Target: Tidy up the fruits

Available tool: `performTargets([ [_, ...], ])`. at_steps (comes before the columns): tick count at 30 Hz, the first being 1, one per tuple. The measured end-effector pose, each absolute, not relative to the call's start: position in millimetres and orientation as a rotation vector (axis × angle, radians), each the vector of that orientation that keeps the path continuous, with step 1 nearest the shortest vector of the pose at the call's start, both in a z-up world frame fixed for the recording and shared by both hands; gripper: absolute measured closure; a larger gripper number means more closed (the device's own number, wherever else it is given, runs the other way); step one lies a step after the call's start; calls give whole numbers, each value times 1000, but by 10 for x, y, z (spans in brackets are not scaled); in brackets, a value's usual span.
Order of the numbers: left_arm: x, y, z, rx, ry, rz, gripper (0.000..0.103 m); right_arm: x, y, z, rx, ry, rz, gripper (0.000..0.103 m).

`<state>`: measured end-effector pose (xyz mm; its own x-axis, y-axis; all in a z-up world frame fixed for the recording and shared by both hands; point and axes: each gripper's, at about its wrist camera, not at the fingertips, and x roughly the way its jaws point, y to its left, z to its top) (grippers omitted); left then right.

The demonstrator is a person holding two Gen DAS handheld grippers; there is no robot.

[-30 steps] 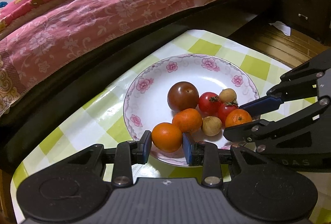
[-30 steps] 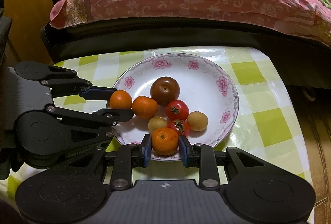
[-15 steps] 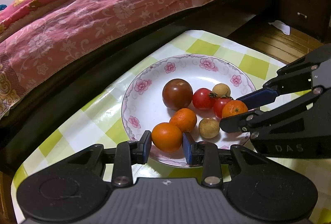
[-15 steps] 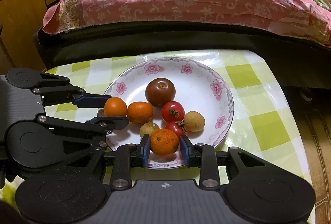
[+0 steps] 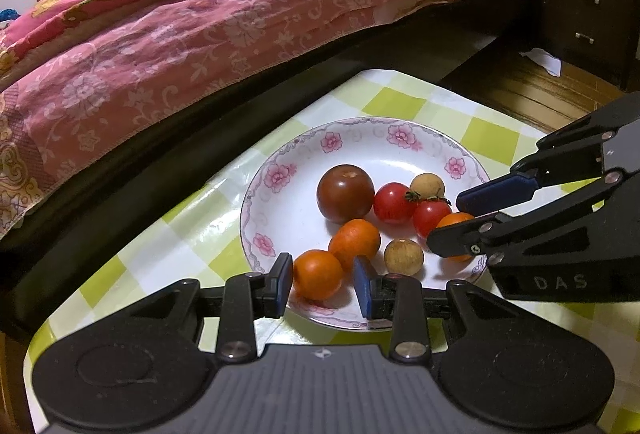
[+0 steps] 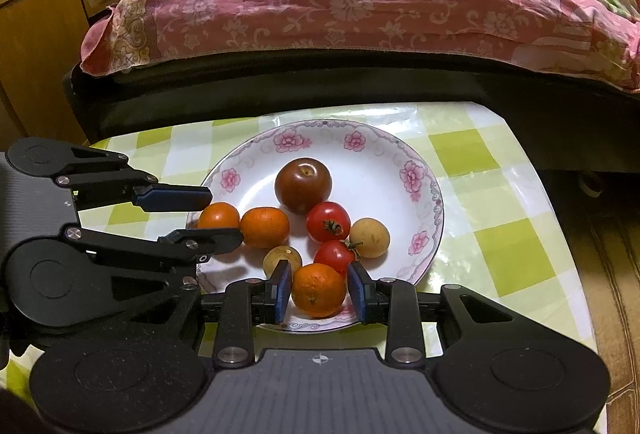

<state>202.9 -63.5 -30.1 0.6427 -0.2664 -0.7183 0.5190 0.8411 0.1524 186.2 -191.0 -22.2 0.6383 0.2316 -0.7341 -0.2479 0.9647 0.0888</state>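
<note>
A white floral plate [image 5: 288, 209] [image 6: 376, 169] holds a dark tomato [image 5: 345, 193] [image 6: 303, 185], two red cherry tomatoes [image 6: 328, 222], two tan longans [image 6: 369, 237] and three small oranges. My left gripper [image 5: 322, 280] [image 6: 208, 215] stands open around one orange [image 5: 318, 274] [image 6: 219, 215] at the plate's near rim, with small gaps at the pads. My right gripper [image 6: 318, 292] [image 5: 452, 220] stands open around another orange [image 6: 318, 290] [image 5: 454, 224]. The third orange [image 5: 354, 240] [image 6: 265, 227] lies between them.
The plate sits on a green-and-white checked tablecloth [image 6: 500, 242]. A bed with a pink floral quilt [image 6: 340, 1] runs along the table's far side. A dark drawer cabinet [image 5: 584, 21] stands at the right, a wooden cupboard [image 6: 36, 45] at the left.
Both grippers have opened slightly off their oranges, which now rest on the plate. Both cameras have pulled back a little, so the plate sits lower in view.
</note>
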Motion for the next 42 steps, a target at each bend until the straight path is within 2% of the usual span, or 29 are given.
performTargets([
  [28, 1896, -510, -173, 306, 770, -438, 60, 1740, -2006, -67, 23, 818, 216, 76],
  [30, 1897, -500, -181, 298, 778, -436, 55, 1723, -1981, -47, 25, 819, 225, 76],
  [34, 1886, -500, -182, 297, 781, -433, 53, 1691, -1947, -35, 26, 823, 233, 75],
  [36, 1875, -507, -177, 300, 779, -432, 46, 1679, -1936, -46, 21, 829, 232, 75],
  [42, 1855, -494, -174, 289, 785, -419, 38, 1668, -1954, -62, 31, 845, 222, 75],
])
